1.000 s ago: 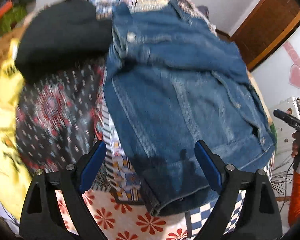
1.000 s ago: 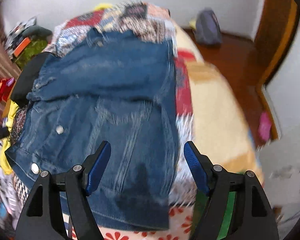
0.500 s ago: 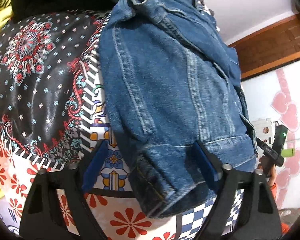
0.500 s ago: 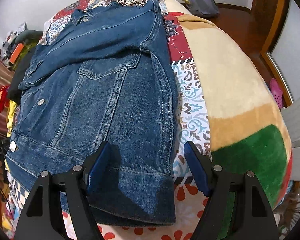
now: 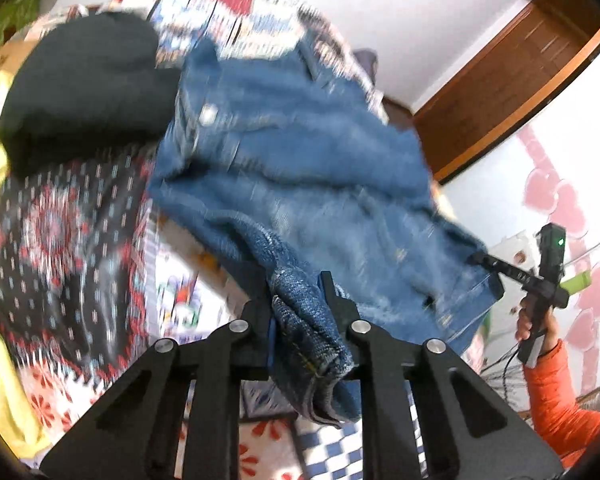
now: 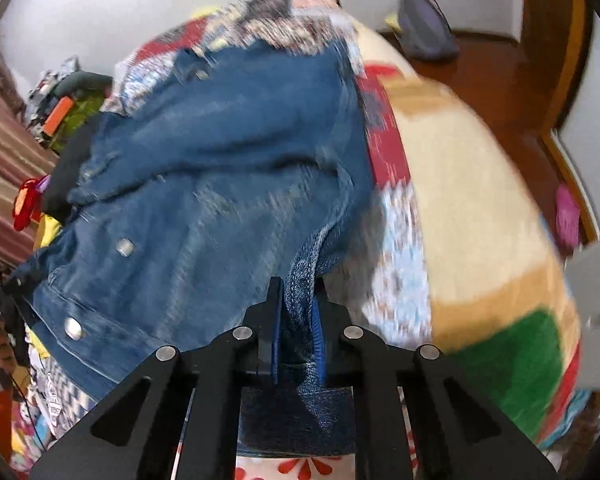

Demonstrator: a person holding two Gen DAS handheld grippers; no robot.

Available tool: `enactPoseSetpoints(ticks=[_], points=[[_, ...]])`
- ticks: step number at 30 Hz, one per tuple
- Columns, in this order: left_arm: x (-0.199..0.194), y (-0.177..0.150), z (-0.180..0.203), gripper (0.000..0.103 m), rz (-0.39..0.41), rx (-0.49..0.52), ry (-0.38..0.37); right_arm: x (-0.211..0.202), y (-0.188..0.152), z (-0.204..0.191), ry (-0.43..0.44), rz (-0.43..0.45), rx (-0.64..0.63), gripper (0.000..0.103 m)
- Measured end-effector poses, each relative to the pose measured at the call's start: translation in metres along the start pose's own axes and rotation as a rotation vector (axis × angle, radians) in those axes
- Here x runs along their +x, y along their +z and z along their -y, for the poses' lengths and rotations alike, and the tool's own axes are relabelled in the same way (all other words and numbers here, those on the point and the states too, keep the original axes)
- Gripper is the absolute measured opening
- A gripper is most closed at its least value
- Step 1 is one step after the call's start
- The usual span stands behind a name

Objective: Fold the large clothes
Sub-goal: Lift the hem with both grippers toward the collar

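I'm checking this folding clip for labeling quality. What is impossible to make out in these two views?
- Denim jacket seams and pockets: motion-blurred, both wrist views.
- Hem inside the left hand-held gripper: covered by its fingers, left view.
- Hem corner inside the right hand-held gripper: hidden likewise, right view.
- Bedspread pattern: smeared.

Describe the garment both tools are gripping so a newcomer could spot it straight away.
Start at the bed with its patchwork cover. Spread across its middle is the blue denim jacket, its near hem pinched by the left tool and the right tool. Unlike the black garment and the dark patterned cloth beside it, it has metal snap buttons.
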State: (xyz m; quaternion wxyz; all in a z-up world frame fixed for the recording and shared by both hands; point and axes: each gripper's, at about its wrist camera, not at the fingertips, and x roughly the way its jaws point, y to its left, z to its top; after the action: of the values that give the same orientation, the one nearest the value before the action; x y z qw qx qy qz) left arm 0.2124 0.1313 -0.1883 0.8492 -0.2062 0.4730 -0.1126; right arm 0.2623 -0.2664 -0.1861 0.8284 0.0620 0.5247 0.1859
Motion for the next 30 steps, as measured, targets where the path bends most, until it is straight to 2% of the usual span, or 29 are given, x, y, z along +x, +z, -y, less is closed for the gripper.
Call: enactPoseSetpoints(ticks=[6,10,14,17,20,25,30], points=[[-0.011,0.059,0.015,0.014,0.106,0.025,0.006,-0.018,0.061,-0.016,0.018,0.111,-0.062,0.011],[-0.02,0.114,0.006,0.013,0.184,0.009,0.029,-0.018,0.116,-0.022,0.005,0.191,-0.077,0.011],[-0.006,0.167,-0.011,0.013,0.238,-0.039,0.075,-0.002,0.164,-0.018,-0.003,0.232,-0.035,0.011],[0.019,0.193,-0.032,0.013,0.222,-0.084,0.095,0.026,0.195,-0.009,-0.007,0.231,0.006,0.011],[0.054,0.207,-0.052,0.013,0.181,-0.099,0.135,0.06,0.212,-0.001,-0.007,0.188,0.031,0.011],[0.103,0.213,-0.072,0.014,0.109,-0.07,0.215,0.117,0.221,0.014,-0.027,0.104,0.047,0.011],[0.137,0.207,-0.082,0.018,0.031,-0.013,0.272,0.15,0.218,0.024,-0.07,0.031,0.027,0.012]])
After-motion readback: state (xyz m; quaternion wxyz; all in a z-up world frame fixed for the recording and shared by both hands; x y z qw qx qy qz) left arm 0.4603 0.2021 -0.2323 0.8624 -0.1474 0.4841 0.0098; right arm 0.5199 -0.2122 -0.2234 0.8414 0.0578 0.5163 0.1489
